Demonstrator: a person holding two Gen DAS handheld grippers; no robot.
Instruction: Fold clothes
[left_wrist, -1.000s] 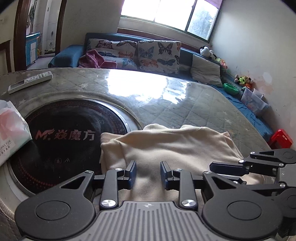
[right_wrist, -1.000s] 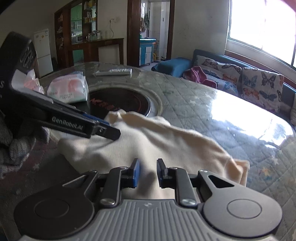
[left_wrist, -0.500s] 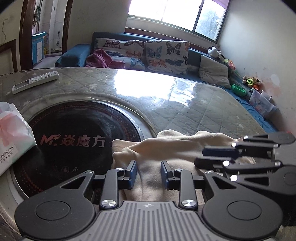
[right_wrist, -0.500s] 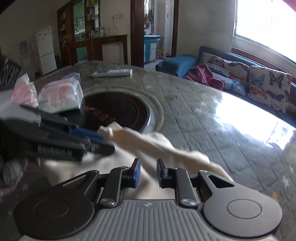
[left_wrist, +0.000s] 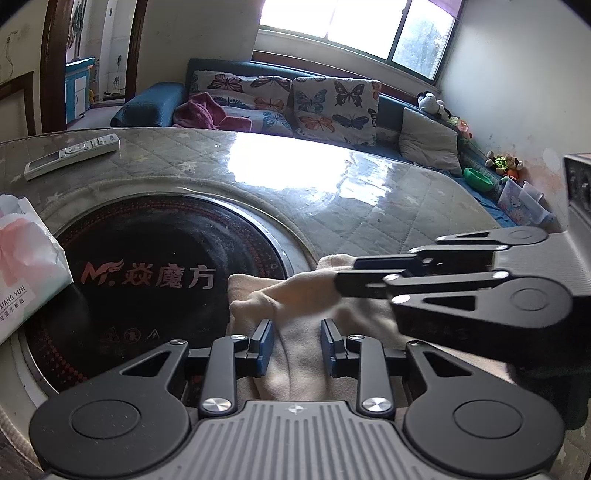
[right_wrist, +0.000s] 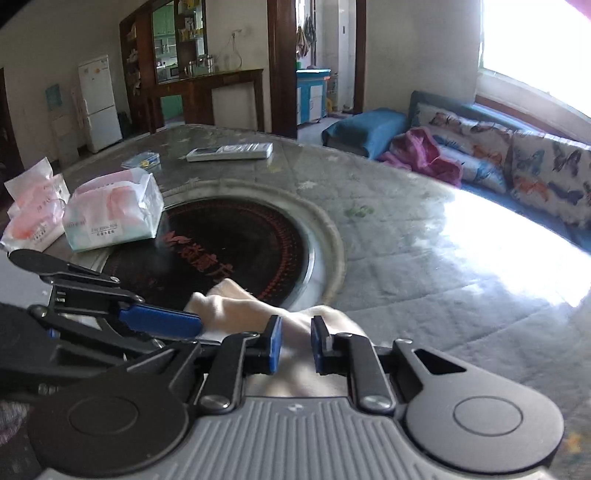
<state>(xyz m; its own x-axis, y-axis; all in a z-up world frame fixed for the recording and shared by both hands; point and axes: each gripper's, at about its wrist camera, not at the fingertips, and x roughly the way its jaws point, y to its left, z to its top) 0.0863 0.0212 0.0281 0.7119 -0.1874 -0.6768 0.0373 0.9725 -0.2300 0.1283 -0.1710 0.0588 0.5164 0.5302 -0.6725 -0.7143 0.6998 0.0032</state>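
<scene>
Both grippers were clamped on the one cream garment (left_wrist: 295, 295), bunched at the near edge of the table (left_wrist: 388, 206), partly over the black round hob (left_wrist: 159, 280): left gripper (left_wrist: 297, 349) pinching a ridge of cloth, right gripper (right_wrist: 295, 345) narrower, cloth between its pads too. Risks: thin pinch slipping under pull and dropping the fold; layers bunching unevenly since the cloth was crumpled, not flat; grippers close enough to collide. Count: one garment, two grippers, two tissue packs (right_wrist: 114, 214), one remote (right_wrist: 231, 151)
</scene>
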